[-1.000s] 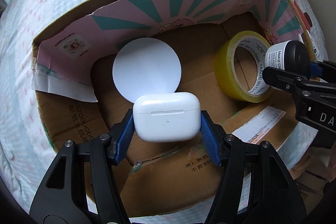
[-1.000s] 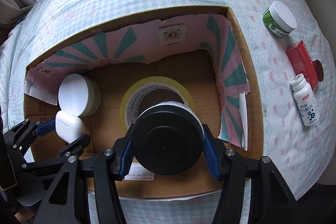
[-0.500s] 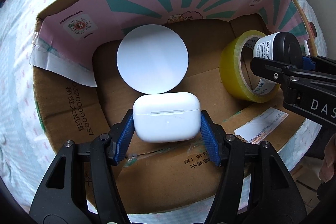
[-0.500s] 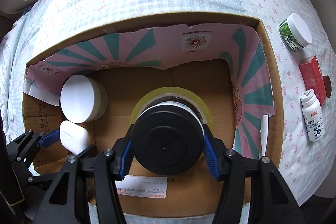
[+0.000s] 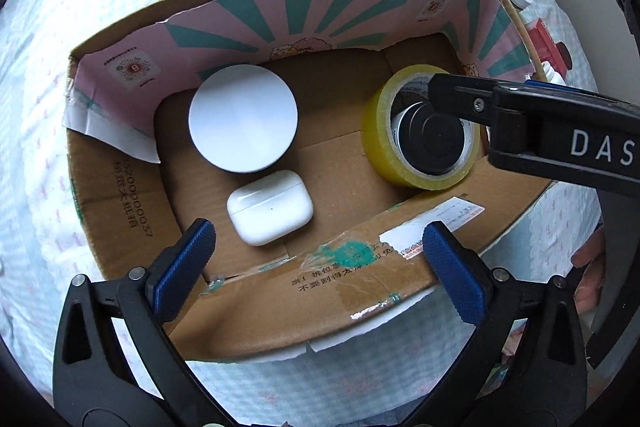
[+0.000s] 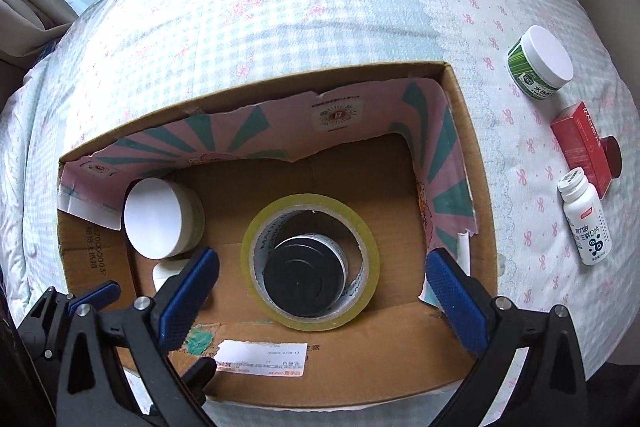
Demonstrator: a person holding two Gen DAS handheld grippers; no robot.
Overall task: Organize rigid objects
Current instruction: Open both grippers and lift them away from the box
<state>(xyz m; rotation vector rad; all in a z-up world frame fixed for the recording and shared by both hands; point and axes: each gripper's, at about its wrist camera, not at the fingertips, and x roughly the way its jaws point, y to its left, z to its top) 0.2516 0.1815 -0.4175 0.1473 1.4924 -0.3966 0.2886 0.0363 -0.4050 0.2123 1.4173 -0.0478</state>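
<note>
A cardboard box (image 5: 360,291) (image 6: 476,167) sits on a bed. Inside lie a white earbud case (image 5: 270,213) (image 6: 164,273), a white-lidded jar (image 5: 243,118) (image 6: 154,221) and a yellow tape roll (image 5: 380,143) (image 6: 256,239). A black-lidded jar (image 5: 434,139) (image 6: 306,277) stands inside the roll's hole. My left gripper (image 5: 318,261) is open and empty above the box's near wall, just short of the earbud case. My right gripper (image 6: 322,285) is open and empty, straddling the tape roll from above.
On the bedspread right of the box lie a green jar with a white lid (image 6: 540,69), a red carton (image 6: 586,143) and a white pill bottle (image 6: 586,223). The right gripper's arm (image 5: 560,135) crosses the left wrist view over the box's right side.
Both grippers opened and drew back. The earbud case now lies on the box floor beside the white-lidded jar. The black-lidded jar now stands inside the tape roll.
</note>
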